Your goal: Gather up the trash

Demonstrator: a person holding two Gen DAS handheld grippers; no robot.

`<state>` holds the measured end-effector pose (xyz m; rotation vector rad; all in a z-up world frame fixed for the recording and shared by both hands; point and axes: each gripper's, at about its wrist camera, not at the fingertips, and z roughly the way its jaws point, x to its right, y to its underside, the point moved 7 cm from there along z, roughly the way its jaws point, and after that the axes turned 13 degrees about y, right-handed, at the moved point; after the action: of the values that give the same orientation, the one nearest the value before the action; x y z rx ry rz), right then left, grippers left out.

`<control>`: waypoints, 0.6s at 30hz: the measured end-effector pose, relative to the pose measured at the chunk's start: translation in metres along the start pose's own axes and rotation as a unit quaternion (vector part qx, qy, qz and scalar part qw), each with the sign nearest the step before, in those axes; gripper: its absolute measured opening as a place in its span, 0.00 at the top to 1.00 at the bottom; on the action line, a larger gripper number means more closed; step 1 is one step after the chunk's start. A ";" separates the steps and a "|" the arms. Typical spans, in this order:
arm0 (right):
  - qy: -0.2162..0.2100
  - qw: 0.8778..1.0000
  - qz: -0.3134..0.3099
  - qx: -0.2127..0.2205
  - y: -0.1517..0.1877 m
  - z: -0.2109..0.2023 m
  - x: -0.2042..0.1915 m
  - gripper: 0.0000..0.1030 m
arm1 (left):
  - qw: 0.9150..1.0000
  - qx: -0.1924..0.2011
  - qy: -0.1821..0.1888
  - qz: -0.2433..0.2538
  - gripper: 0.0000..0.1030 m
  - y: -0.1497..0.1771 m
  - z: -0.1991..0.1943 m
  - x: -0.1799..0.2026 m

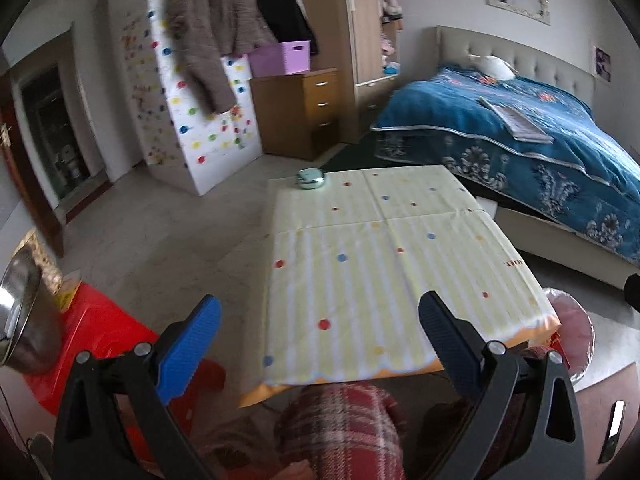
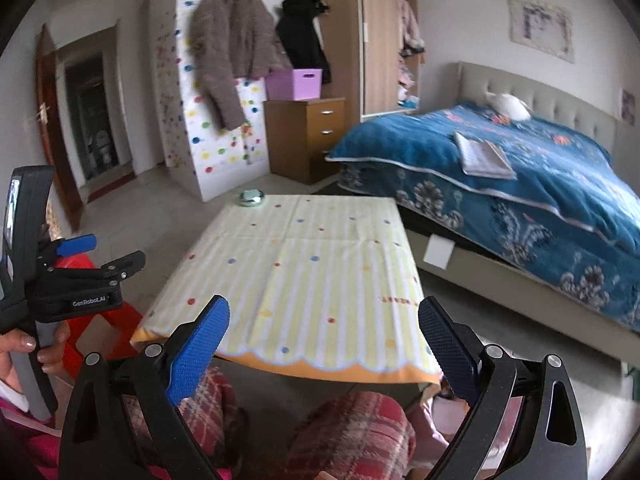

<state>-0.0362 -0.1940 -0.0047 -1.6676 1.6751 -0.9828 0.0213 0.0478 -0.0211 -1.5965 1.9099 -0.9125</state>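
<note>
A low table under a yellow striped, dotted cloth [image 1: 360,264] fills the middle of both views [image 2: 304,280]. Its only object is a small round teal tin [image 1: 311,178] at the far left corner [image 2: 251,197]. My left gripper [image 1: 320,302] hovers over the near table edge, open wide, with nothing between its blue pads. My right gripper [image 2: 324,308] hangs over the near edge too, open and empty. In the right wrist view the left gripper [image 2: 118,248] shows at the left, held in a hand. A bin lined with a pink bag [image 1: 572,328] stands at the table's near right corner.
A red stool [image 1: 92,320] with a metal bowl [image 1: 20,312] stands left of the table. Knees in plaid trousers [image 1: 340,432] sit under the near edge. A bed with a blue cover [image 2: 520,184] lies to the right. A wooden drawer unit [image 2: 304,136] and dotted boards stand behind.
</note>
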 end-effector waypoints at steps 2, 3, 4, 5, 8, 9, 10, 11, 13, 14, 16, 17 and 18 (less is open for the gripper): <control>-0.002 1.000 -0.008 0.004 -0.005 -0.001 -0.011 0.09 | 1.000 0.004 -0.006 -0.008 0.07 -0.001 -0.003 -0.009; -0.003 1.000 -0.011 0.006 -0.005 -0.005 -0.015 0.09 | 1.000 0.005 -0.008 -0.011 0.07 -0.001 -0.004 -0.012; -0.004 1.000 -0.013 0.006 -0.007 -0.005 -0.017 0.09 | 1.000 0.006 -0.010 -0.014 0.07 -0.002 -0.005 -0.014; -0.004 1.000 -0.015 0.010 -0.011 -0.005 -0.023 0.09 | 1.000 0.008 -0.011 -0.016 0.07 -0.003 -0.006 -0.017; -0.006 1.000 -0.017 0.012 -0.012 -0.007 -0.023 0.09 | 1.000 0.010 -0.010 -0.018 0.07 -0.004 -0.008 -0.018; -0.007 1.000 -0.018 0.012 -0.013 -0.007 -0.023 0.09 | 1.000 0.011 -0.009 -0.018 0.07 -0.005 -0.008 -0.018; -0.007 1.000 -0.018 0.011 -0.014 -0.007 -0.026 0.09 | 1.000 0.011 -0.007 -0.017 0.07 -0.005 -0.008 -0.017; -0.007 1.000 -0.018 0.010 -0.015 -0.008 -0.027 0.09 | 1.000 0.011 -0.006 -0.016 0.07 -0.006 -0.008 -0.016; -0.007 1.000 -0.018 0.009 -0.015 -0.008 -0.026 0.09 | 1.000 0.010 -0.005 -0.015 0.07 -0.006 -0.008 -0.015; -0.006 1.000 -0.018 0.009 -0.015 -0.008 -0.026 0.09 | 1.000 0.009 -0.004 -0.015 0.07 -0.005 -0.007 -0.015; -0.006 1.000 -0.017 0.007 -0.016 -0.008 -0.022 0.09 | 1.000 0.008 -0.003 -0.015 0.07 -0.005 -0.006 -0.015; -0.006 1.000 -0.017 0.007 -0.016 -0.008 -0.020 0.09 | 1.000 0.008 -0.003 -0.015 0.07 -0.005 -0.006 -0.014; -0.006 1.000 -0.017 0.006 -0.016 -0.009 -0.020 0.09 | 1.000 0.008 -0.003 -0.015 0.07 -0.005 -0.006 -0.014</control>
<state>-0.0336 -0.1721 0.0114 -1.6956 1.6362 -0.9946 0.0235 0.0621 -0.0140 -1.6217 1.8748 -0.9316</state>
